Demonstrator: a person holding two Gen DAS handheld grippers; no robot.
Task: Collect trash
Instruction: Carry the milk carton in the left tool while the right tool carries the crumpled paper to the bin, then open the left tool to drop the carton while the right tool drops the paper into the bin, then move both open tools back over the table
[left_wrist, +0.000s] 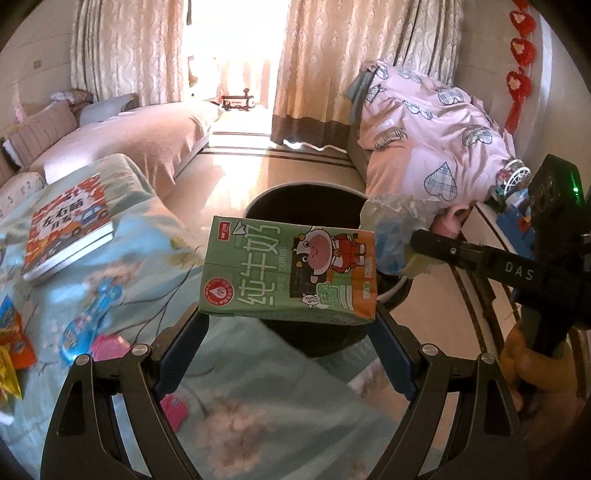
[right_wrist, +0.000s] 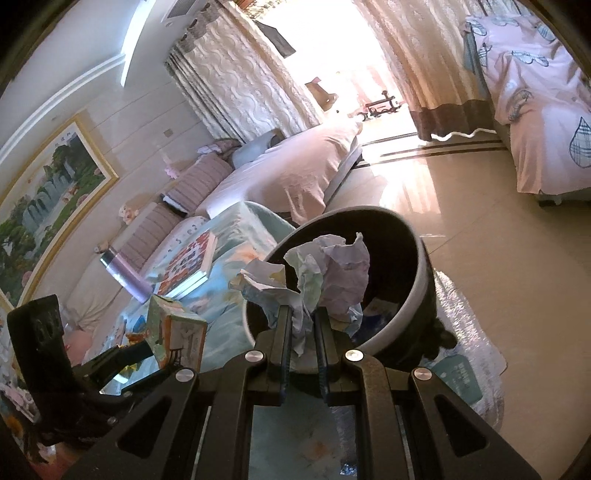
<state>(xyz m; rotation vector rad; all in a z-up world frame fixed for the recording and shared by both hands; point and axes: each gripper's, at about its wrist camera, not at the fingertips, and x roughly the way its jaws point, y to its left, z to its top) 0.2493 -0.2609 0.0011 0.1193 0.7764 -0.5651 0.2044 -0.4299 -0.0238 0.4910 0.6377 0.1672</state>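
On the far left, snack wrappers (left_wrist: 11, 347) and a picture book (left_wrist: 68, 225) lying on the blue floral cloth (left_wrist: 155, 236). Left gripper (left_wrist: 290, 317) spread wide, pinching a green milk carton (left_wrist: 291, 271) by its two ends, in front of the dark bin (left_wrist: 295, 206). Right gripper (right_wrist: 303, 325) nearly closed, clamping crumpled paper (right_wrist: 325, 273) just above the bin's mouth.

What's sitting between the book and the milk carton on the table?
In the left wrist view, only bare flowered tablecloth lies between the book and the milk carton, which the left gripper holds.
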